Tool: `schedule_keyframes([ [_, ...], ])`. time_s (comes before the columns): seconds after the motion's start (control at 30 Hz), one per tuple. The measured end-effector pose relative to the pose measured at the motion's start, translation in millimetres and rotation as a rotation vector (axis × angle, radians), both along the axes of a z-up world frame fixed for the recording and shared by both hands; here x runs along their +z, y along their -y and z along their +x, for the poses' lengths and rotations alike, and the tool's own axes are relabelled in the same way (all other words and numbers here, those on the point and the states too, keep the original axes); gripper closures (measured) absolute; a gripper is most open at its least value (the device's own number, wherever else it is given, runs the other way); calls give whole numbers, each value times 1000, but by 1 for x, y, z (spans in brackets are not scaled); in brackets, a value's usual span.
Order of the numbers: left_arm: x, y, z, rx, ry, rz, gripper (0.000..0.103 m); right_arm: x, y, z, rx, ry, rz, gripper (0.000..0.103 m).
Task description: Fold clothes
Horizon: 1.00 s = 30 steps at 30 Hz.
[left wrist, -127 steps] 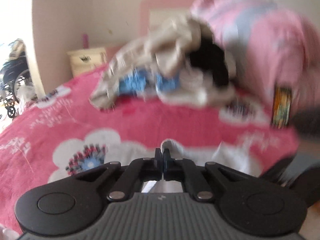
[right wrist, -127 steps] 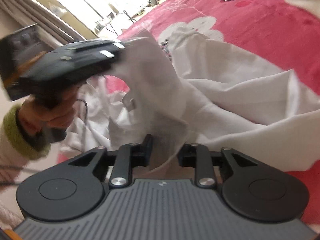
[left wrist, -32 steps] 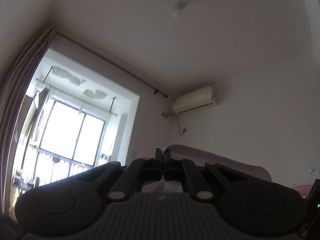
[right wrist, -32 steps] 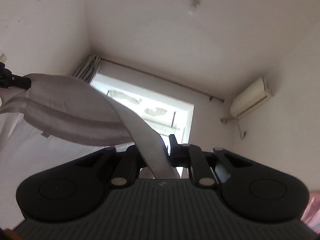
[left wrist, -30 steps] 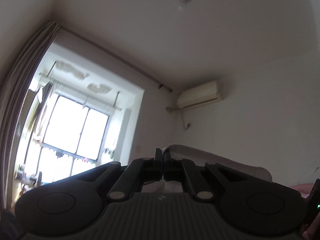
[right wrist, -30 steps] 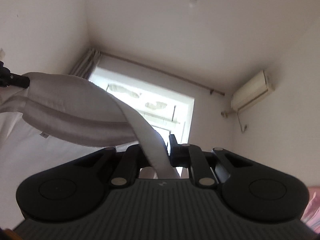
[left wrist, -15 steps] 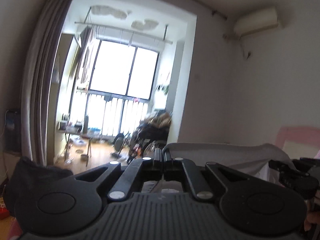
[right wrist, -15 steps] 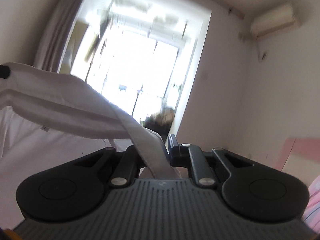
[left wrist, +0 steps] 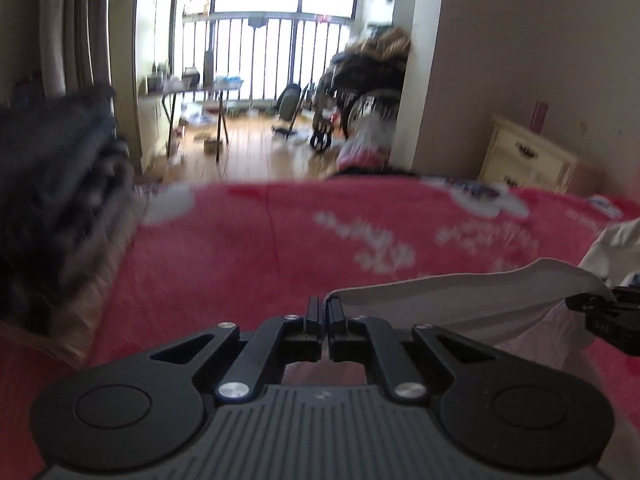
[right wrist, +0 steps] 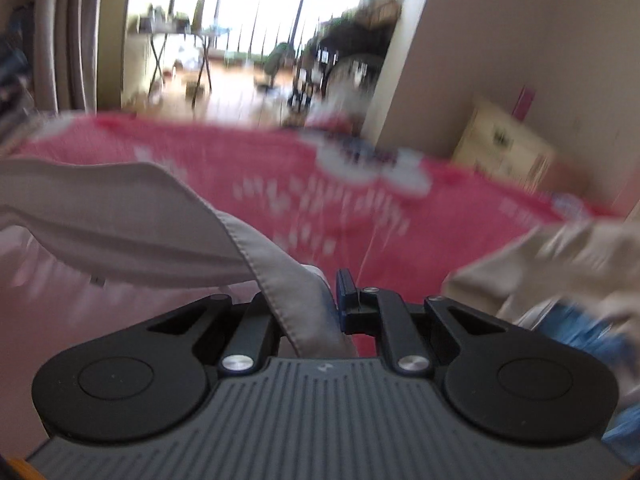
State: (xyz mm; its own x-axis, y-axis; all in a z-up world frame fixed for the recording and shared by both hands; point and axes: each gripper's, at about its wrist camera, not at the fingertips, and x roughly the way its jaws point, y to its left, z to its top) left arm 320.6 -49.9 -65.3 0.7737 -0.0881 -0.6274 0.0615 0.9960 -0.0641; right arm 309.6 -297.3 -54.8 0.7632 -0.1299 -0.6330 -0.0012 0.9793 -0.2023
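Where the left gripper (left wrist: pixel 325 312) fills the foreground of its own view, its jaws are seen almost together, a corner of the white garment (left wrist: pixel 460 296) pinched at their tips; only a hairline gap shows. From there the cloth is stretched tight to the right, where the black tip of the right gripper (left wrist: pixel 592 306) is cut off by the frame edge. In the right wrist view, the right gripper (right wrist: pixel 322 294) is found clamped on a hemmed edge of the same garment (right wrist: pixel 120 220); its left finger is hidden behind the cloth, and only the right finger (right wrist: pixel 345 284) with its blue pad is seen. The lower part of the garment is hidden under both tools. Beyond lies a pink bedspread (left wrist: pixel 280 232) with white flowers, blurred. A dark pile (left wrist: pixel 48 184) at the left cannot be made out. Smeared beige and blue clothes (right wrist: pixel 560 264) lie to the right. Farther off, a cream cabinet (left wrist: pixel 528 156) and a barred window (left wrist: pixel 280 32) are noted.
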Motion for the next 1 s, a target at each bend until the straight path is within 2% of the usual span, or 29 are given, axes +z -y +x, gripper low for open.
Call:
schedule_keyframes([
  [0.07,-18,3,11,5,-51,8,90,-19,4,8,-7,-46,36,94],
  [0.1,-25,4,15,8,-76,11,83,-29,7,12,-7,-70,57,92],
  [0.13,-29,5,15,14,-97,13,70,-40,11,13,0,-95,89,92],
  [0.2,-34,7,18,23,-128,14,58,-52,18,13,18,-142,150,90],
  [0.27,-32,7,21,26,-136,14,52,-51,21,12,38,-141,156,84],
  [0.3,-30,7,22,28,-135,9,47,-49,23,13,45,-147,160,75],
  [0.33,-26,7,21,32,-137,-3,43,-47,27,13,46,-157,172,56],
  [0.37,-23,6,20,35,-137,-22,41,-44,33,12,47,-163,200,46],
  [0.4,-18,3,18,35,-132,-59,37,-39,40,9,56,-162,251,30],
  [0.43,-13,2,14,36,-126,-93,32,-36,48,4,71,-155,313,22],
  [0.6,6,-6,7,75,-92,-214,29,-10,92,-31,83,-122,657,14],
  [0.77,32,-15,-11,124,-69,-301,29,1,146,-79,-41,-46,1053,13],
  [0.83,49,-22,-27,134,-49,-323,29,4,161,-107,-85,-1,1176,13],
  [0.93,81,-43,-63,153,-8,-348,29,9,169,-151,-114,21,1265,13],
  [1.0,107,-63,-93,163,31,-355,29,17,164,-177,-100,8,1247,13],
])
